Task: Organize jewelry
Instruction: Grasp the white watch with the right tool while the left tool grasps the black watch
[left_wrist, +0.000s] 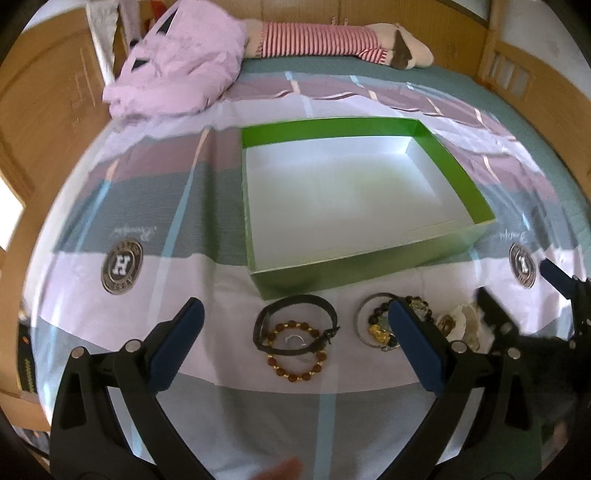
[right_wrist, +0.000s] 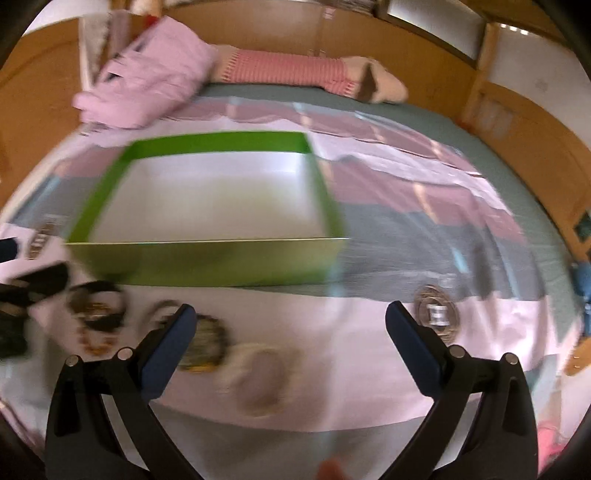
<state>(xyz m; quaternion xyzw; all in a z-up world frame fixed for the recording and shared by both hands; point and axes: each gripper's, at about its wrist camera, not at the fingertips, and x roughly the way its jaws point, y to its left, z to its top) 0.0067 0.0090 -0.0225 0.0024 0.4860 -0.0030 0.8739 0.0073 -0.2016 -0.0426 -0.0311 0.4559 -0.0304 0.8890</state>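
Box (left_wrist: 369, 254) on bed (left_wrist: 184, 273); bracelets (left_wrist: 295, 354) before it (pillow (left_wrist: 177, 74) behind)

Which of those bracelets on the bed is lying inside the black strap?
The amber-brown beaded bracelet with gold spacers, partly overlapped by the black leather strap; the others sit further right.

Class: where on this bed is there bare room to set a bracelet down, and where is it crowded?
Free: the whole floor of the green box, and the sheet left of the watch. Crowded: the row of jewelry in front of the box, especially around the dark beads.
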